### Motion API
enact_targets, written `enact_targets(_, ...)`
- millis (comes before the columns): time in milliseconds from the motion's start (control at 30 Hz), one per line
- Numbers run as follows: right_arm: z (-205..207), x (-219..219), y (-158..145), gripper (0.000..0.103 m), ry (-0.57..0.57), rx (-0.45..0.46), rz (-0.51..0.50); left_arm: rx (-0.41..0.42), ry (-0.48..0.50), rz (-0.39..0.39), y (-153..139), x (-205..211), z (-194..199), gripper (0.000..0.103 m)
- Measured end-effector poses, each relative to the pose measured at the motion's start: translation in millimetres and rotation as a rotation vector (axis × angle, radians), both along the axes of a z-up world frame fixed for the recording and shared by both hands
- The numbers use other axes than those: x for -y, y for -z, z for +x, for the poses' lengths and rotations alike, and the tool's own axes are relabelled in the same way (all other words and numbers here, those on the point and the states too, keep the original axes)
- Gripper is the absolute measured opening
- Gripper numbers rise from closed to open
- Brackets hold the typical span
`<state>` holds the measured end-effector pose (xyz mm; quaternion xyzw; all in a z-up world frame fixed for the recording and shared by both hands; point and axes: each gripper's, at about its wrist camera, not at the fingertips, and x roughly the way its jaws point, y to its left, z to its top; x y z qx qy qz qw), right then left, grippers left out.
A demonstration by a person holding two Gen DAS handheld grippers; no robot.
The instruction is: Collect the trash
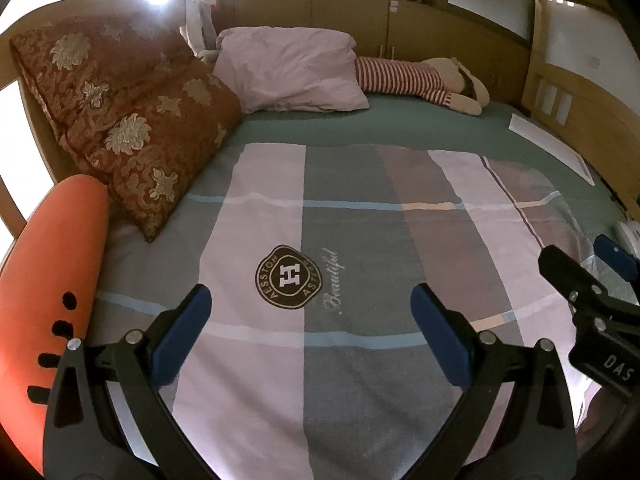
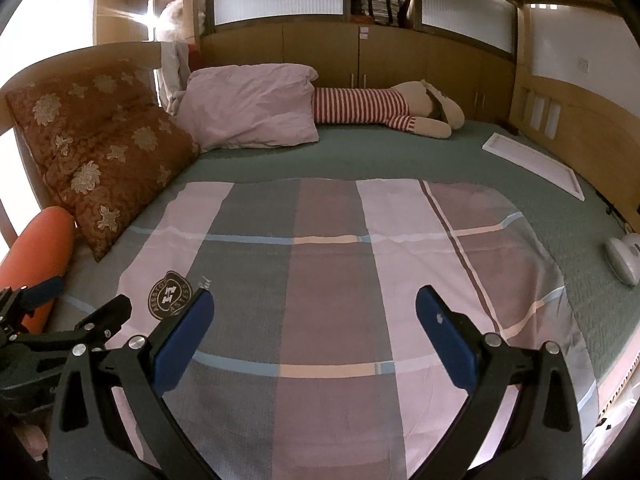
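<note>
My left gripper (image 1: 311, 300) is open and empty above a plaid blanket (image 1: 340, 360) on a bed. My right gripper (image 2: 315, 308) is open and empty above the same blanket (image 2: 332, 280). Each gripper shows at the edge of the other's view: the right gripper (image 1: 576, 280) at the right of the left wrist view, the left gripper (image 2: 80, 312) at the lower left of the right wrist view. A white flat board (image 2: 536, 164) lies on the green sheet at the far right; it also shows in the left wrist view (image 1: 548, 140). No clear trash is in view.
A brown floral cushion (image 1: 120, 120), a pink pillow (image 1: 292, 72) and a striped plush toy (image 1: 416, 80) lie at the head of the bed. An orange bolster (image 1: 52, 280) lies at the left edge. A white device (image 2: 622, 260) sits at the right edge. Wooden cabinets (image 2: 360, 52) stand behind.
</note>
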<state>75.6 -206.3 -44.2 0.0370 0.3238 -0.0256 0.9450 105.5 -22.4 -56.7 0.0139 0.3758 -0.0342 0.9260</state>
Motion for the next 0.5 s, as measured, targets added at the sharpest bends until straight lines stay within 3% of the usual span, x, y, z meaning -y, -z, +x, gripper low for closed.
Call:
enact_targets(167, 0, 0, 0, 0.099, 0.0, 0.003, 0.001, 0.007, -0.022, 0.024, 0, 0, 1, 0.099)
enact_targets(500, 0, 1, -1, 0.099, 0.001, 0.004, 0.002, 0.048, 0.031, 0.039, -6, 12, -4, 0.1)
